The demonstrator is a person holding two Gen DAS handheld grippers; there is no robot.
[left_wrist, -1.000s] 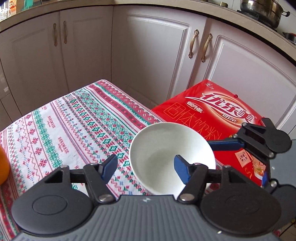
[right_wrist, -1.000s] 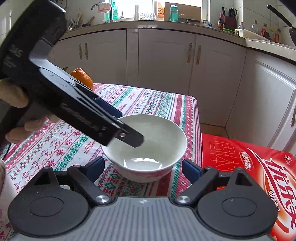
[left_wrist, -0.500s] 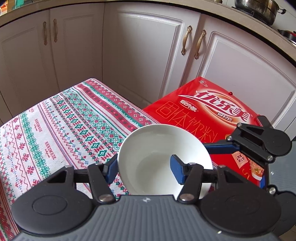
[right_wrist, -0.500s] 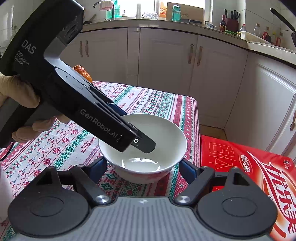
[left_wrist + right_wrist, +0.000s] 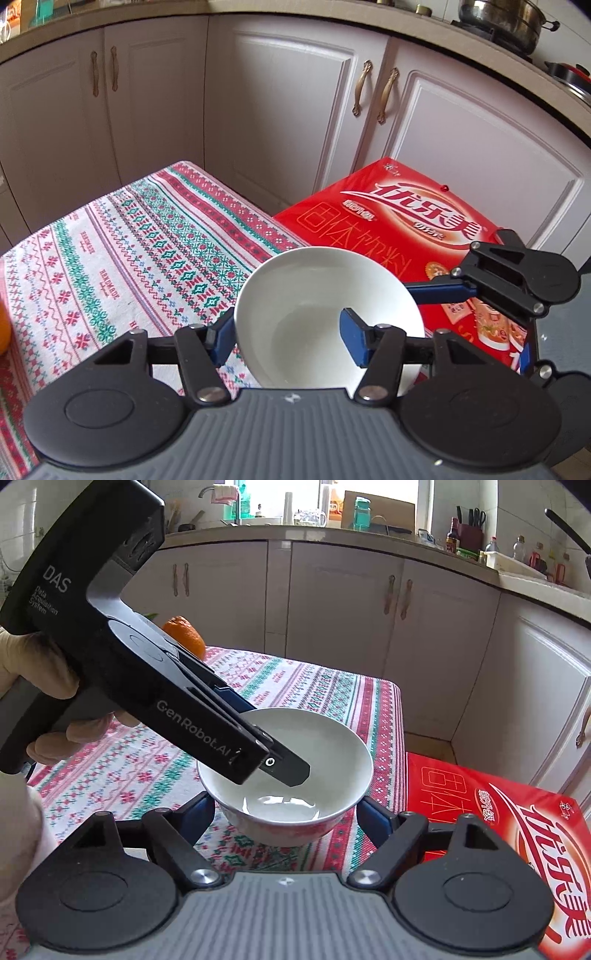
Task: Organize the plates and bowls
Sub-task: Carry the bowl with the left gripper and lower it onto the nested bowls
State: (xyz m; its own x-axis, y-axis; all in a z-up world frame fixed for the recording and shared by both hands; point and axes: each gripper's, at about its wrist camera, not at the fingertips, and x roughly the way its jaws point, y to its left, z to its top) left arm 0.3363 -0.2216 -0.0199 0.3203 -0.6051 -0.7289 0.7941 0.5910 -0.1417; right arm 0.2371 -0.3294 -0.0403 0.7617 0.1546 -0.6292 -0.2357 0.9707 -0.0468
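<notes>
Patterned tablecloth [image 5: 122, 254] fills the left wrist view from nine to six o'clock, red carton [image 5: 399, 229] at three o'clock beside it. White bowl [image 5: 295, 771] sits near the cloth's edge, dead centre in the right wrist view, nothing in it but a sheen. Left gripper [image 5: 286, 334] is clamped on its rim, one finger inside, one outside. Right gripper [image 5: 286, 818] spread wide, flanking the bowl without contact. Orange [image 5: 184, 637] at eleven o'clock.
</notes>
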